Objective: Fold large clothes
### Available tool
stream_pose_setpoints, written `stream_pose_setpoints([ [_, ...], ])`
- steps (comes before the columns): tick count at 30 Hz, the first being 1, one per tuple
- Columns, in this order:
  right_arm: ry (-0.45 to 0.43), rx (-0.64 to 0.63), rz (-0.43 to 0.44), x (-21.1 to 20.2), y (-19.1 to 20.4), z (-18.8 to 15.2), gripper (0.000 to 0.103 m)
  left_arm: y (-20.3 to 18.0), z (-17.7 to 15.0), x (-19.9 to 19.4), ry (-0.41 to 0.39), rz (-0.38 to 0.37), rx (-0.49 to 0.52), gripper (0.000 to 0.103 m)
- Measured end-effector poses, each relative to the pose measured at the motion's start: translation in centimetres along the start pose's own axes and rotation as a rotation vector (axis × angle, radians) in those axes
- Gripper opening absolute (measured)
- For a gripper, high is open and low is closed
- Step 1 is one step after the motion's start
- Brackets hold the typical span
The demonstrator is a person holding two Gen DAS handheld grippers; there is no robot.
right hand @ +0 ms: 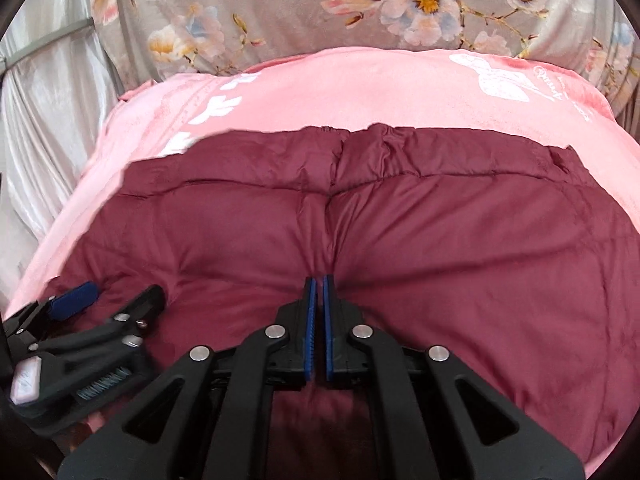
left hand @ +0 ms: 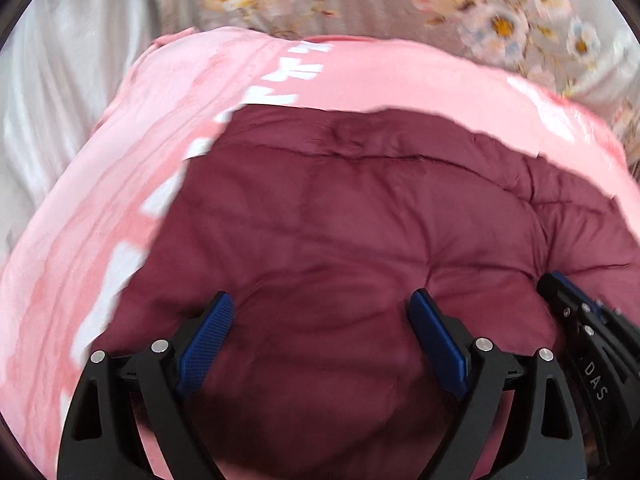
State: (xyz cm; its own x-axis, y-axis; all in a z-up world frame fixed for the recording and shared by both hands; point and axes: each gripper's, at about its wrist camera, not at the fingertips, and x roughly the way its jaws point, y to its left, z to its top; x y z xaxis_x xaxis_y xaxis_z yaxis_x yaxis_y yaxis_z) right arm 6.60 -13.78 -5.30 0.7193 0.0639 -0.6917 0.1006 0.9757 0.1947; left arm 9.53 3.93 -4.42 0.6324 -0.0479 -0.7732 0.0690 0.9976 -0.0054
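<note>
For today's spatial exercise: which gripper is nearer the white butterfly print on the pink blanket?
Right. The right gripper sits mid-jacket, below and left of the butterfly print; the left gripper lies farther left, near the maroon jacket's left edge.

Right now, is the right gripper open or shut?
Shut. In its own wrist view the right gripper has its two blue pads almost together, pinching a crease of the maroon puffer jacket.

The padded jacket (right hand: 400, 232) lies on a blanket (right hand: 340, 92) spread over the bed sheet (right hand: 280, 8). Both tools hang over its near edge, left tool (left hand: 320, 332) beside right tool (right hand: 320, 308).
</note>
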Motion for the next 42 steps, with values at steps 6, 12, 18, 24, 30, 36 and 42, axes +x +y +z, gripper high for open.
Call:
stream_pose_setpoints([
  [6,0.022,-0.048,0.029,-2.9,1.2,-3.2,0.003,8.0,-2.7,-3.9,0.002,-0.031,-0.170,0.088],
  [12,0.028,-0.012,0.049,-2.8,0.7,-3.9,0.003,12.7,-3.9,-1.4,0.104,-0.133,-0.416,0.087],
  [18,0.030,-0.004,0.062,-2.6,0.4,-4.1,0.003,10.5,-2.2,-0.4,0.113,-0.288,-0.409,0.057],
  [24,0.031,0.053,0.089,-4.9,-1.0,-4.7,0.003,6.6,0.1,-5.8,0.000,-0.261,-0.238,0.009],
  [30,0.051,0.067,0.095,-5.1,-2.0,-5.5,0.003,0.7,2.9,-12.3,-0.130,-0.328,-0.071,0.007],
  [36,0.007,0.131,0.092,-9.2,-6.0,-5.3,0.004,-9.9,4.1,-15.8,-0.184,-0.407,0.149,0.007],
  [42,-0.045,0.214,-0.058,-12.8,-12.4,-5.8,0.006,-19.2,1.6,-13.0,-0.100,-0.471,0.281,0.008],
])
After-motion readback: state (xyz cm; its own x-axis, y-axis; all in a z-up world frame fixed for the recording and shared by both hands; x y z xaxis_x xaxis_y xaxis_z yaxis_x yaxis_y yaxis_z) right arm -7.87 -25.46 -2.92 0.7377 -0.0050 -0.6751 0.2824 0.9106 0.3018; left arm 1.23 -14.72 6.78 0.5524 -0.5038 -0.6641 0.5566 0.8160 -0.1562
